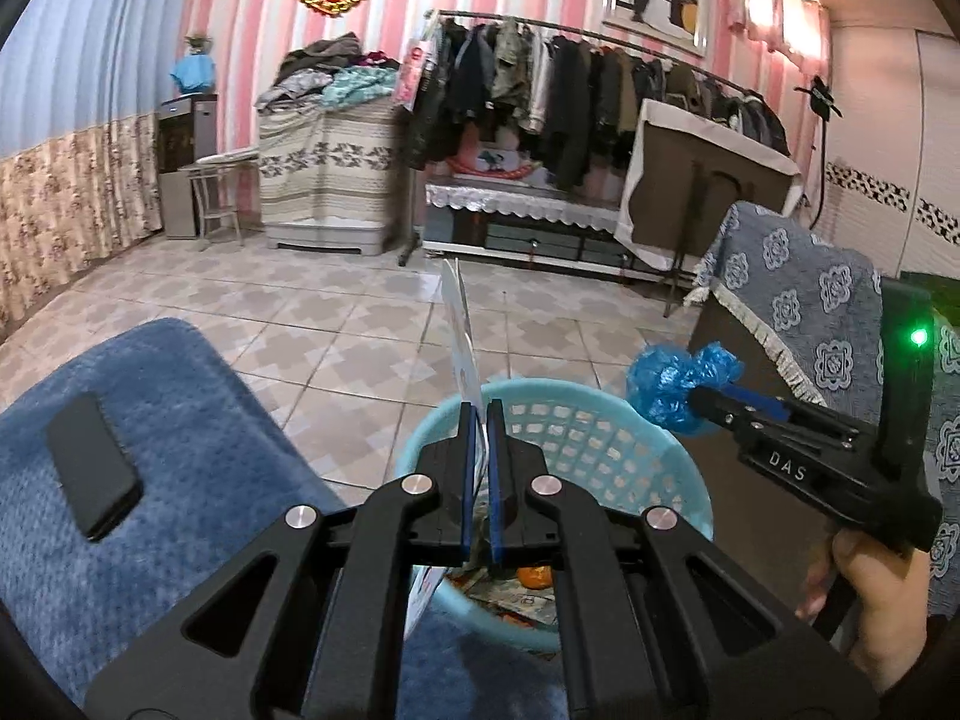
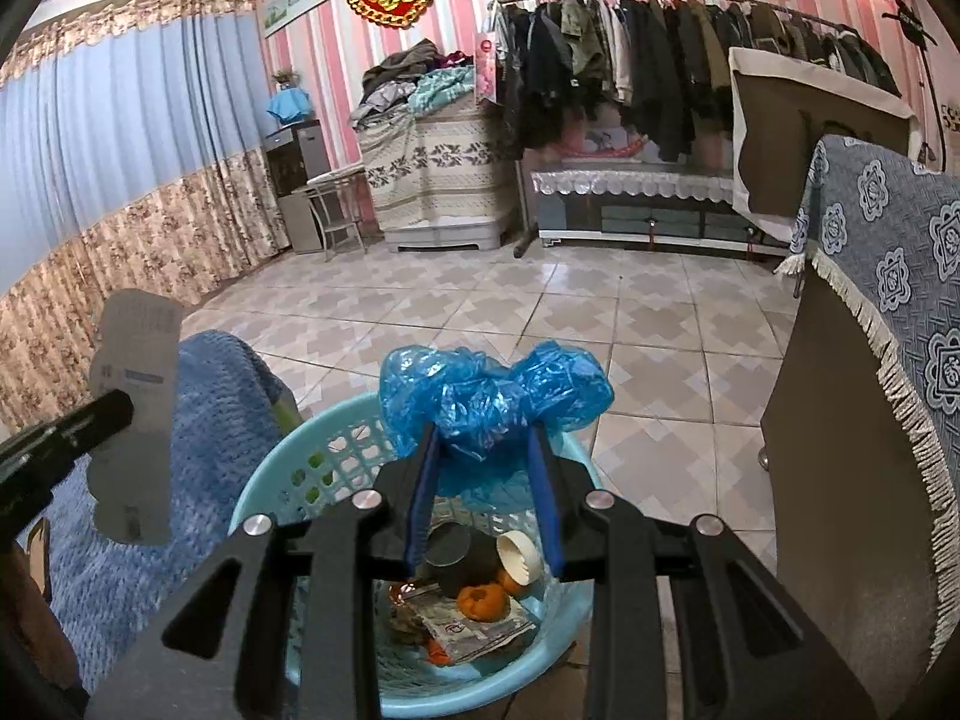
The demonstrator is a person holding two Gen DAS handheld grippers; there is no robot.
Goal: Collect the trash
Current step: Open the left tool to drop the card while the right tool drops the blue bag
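Trash is already piled in the pale blue basket, which stands on the tiled floor between a blue blanket and a cloth-draped cabinet; orange peels, a white lid and crumpled wrappers lie at its bottom. Above the basket's far rim, the right hand-held gripper is clamped on a crumpled blue plastic bag, which looks light, soft and slippery, so a pinch on its bunched middle should hold best. That gripper points forward and slightly down over the basket, gripped from below by the person's right hand. The left hand-held gripper is closed tight on the lower edge of a thin white card, standing upright above the near rim; it seems stiff but flimsy, easy to bend, and likely to flutter when released. A black phone lies on the blanket, apart from the trash.
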